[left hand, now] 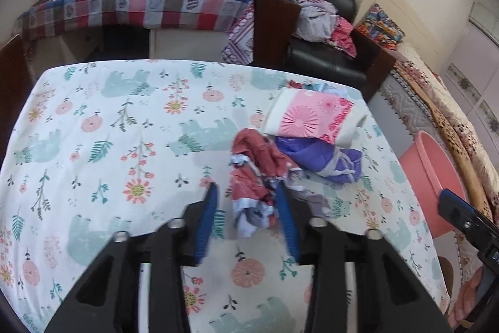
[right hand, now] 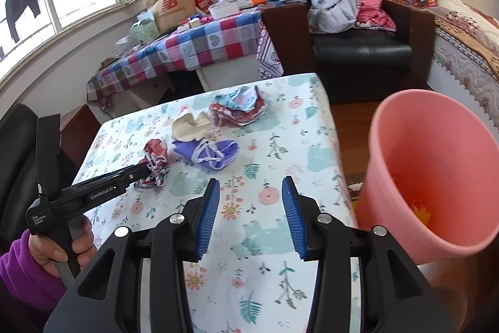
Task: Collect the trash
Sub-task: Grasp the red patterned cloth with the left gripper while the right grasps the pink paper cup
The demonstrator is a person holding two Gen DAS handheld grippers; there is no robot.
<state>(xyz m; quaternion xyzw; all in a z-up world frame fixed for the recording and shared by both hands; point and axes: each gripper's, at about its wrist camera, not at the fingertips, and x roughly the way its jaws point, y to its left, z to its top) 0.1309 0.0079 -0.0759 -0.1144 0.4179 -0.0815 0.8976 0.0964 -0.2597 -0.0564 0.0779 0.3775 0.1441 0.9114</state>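
A crumpled red and white wrapper (left hand: pixel 257 173) lies on the floral tablecloth (left hand: pixel 124 127). My left gripper (left hand: pixel 246 192) is open, its blue fingers on either side of the wrapper's near end. In the right wrist view the left gripper (right hand: pixel 146 173) reaches the same wrapper (right hand: pixel 155 158). A purple wrapper (left hand: pixel 324 156) and a pink and cream packet (left hand: pixel 312 114) lie just beyond. My right gripper (right hand: pixel 251 186) is open and empty above the table's near right part. A pink trash bin (right hand: pixel 436 177) stands to its right, with orange scraps inside.
A further crumpled red and blue wrapper (right hand: pixel 240 108) and a cream scrap (right hand: pixel 190 127) lie toward the table's far side. Behind are a plaid-covered table (right hand: pixel 187 49) with bags and boxes, a black armchair (right hand: pixel 358 46) with clothes, and a bed (right hand: pixel 467 46) at right.
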